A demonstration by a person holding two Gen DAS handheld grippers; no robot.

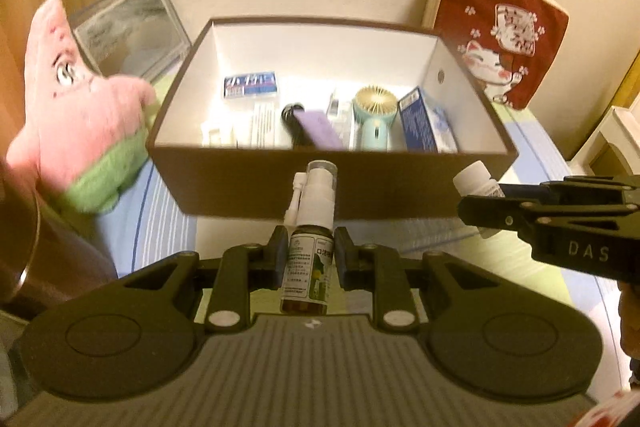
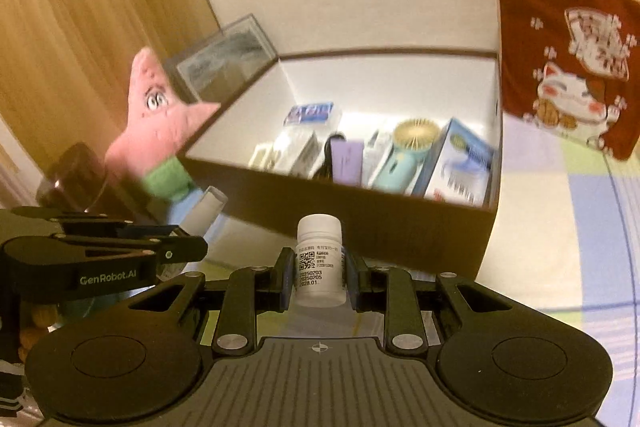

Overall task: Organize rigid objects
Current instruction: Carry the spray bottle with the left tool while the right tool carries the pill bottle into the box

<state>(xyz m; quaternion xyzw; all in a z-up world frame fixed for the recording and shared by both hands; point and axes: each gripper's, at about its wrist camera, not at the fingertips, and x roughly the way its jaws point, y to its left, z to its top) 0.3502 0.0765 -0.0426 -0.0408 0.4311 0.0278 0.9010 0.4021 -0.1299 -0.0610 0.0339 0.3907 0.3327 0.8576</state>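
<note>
- The left gripper point(image 1: 307, 259) was clamped on a brown spray bottle point(image 1: 307, 267) with a white nozzle, held upright just short of the near wall of the brown storage box point(image 1: 332, 187).
- The right gripper point(image 2: 319, 277) was closed around a white pill bottle point(image 2: 320, 259), also upright and also just short of that wall; seen from the left wrist, it sat off to the right, near the box's front corner.
- To do this step well, each bottle would likely need to clear the rim before moving in, then go down into a free spot. The white floor at the back of the box looked the barest.
- The two grippers were close together, so one at a time seemed the safer order, with each grip released only once its bottle rested on the floor.
- Count in hand: two bottles, one per gripper.
- Count in the box, as far as blur allowed: one mint hand fan point(image 1: 374, 119), one blue carton point(image 1: 420, 123), one purple item point(image 1: 316, 127), one small case with a blue label point(image 1: 251, 85), plus several pale packets too indistinct to number.
- Beside the box: one pink starfish plush point(image 1: 76, 107), one red cat-print cushion point(image 1: 500, 27), one framed picture point(image 1: 132, 23).
</note>
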